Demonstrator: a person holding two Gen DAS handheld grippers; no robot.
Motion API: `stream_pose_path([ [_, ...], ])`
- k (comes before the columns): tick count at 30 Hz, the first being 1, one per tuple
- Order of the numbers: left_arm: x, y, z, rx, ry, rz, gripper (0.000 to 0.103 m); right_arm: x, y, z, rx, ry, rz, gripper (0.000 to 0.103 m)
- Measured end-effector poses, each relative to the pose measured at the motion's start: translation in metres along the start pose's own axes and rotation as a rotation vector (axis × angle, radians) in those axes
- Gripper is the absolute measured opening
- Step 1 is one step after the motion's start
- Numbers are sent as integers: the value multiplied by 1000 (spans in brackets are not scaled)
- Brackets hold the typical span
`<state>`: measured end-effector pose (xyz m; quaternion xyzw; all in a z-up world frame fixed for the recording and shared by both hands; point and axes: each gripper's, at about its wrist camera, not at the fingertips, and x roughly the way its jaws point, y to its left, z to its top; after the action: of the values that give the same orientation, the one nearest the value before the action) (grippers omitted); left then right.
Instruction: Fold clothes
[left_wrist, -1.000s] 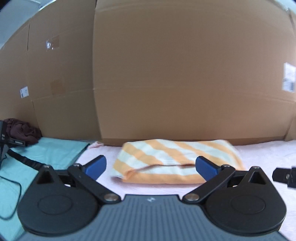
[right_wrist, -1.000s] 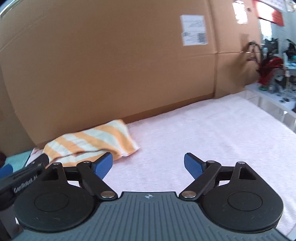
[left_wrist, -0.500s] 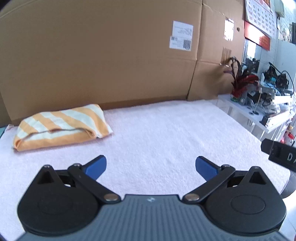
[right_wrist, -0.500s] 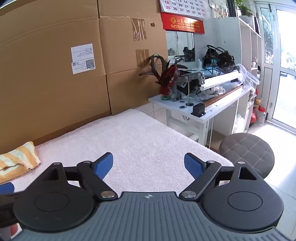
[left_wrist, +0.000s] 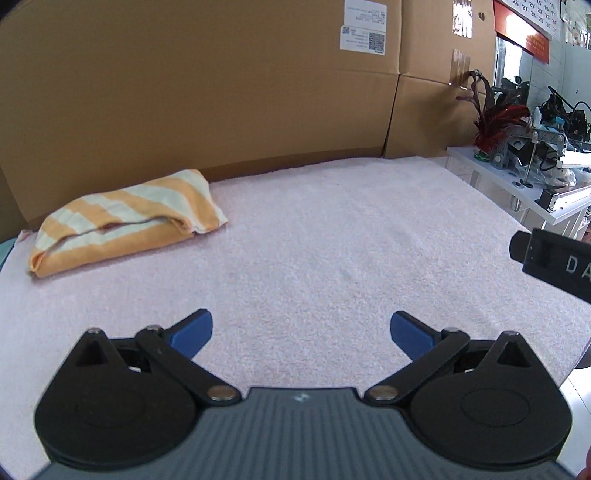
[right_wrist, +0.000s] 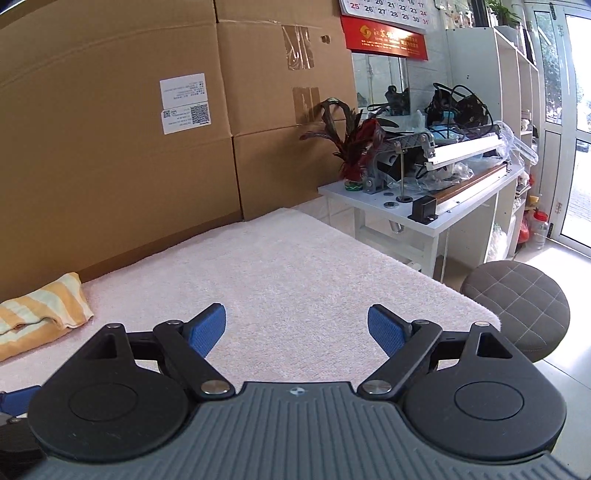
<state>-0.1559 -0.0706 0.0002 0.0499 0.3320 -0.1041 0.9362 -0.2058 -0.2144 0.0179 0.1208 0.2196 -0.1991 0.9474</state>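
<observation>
A folded orange-and-white striped garment lies at the far left of the pink towel-covered table, close to the cardboard wall. The right wrist view catches the same garment at its left edge. My left gripper hovers open over bare towel, well to the right of the garment, with nothing between its blue pads. My right gripper is open too, over the table's right part, holding nothing. Part of the right gripper's black body shows at the right edge of the left wrist view.
Tall cardboard boxes wall off the back of the table. To the right stand a white side table with a red-leaved plant and equipment, and a grey padded stool just past the table's right edge. A glass door is far right.
Both grippers have swung right, away from the folded garment, which a second ago sat straight ahead of the left gripper. The garment lies still. Both stayed open.
</observation>
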Motion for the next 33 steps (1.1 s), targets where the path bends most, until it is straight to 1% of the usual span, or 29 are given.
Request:
stream_pose_path([
  [4,-1,13,-2,7,6,46,102,1,20,0,-21,17,54,87],
  [7,-2,33,-4,-37,15,78,102,3,39,-1,-57,19,81,87],
  [11,-5,58,-9,-93,-3,154,102,6,60,-8,-92,35,142,87],
  [13,-6,68,-11,-104,-5,193,102,9,69,-13,-102,50,156,87],
  [17,-4,82,-15,-126,20,219,102,14,85,-19,-124,78,179,87],
  [22,-2,95,-18,-155,36,246,102,13,103,-21,-171,83,204,88],
  [25,-3,106,-20,-183,40,271,102,11,114,-23,-193,82,222,89],
  [30,-7,123,-24,-200,32,324,102,8,136,-28,-233,92,257,89],
  [33,-12,136,-24,-216,29,345,102,5,152,-32,-265,96,279,92],
])
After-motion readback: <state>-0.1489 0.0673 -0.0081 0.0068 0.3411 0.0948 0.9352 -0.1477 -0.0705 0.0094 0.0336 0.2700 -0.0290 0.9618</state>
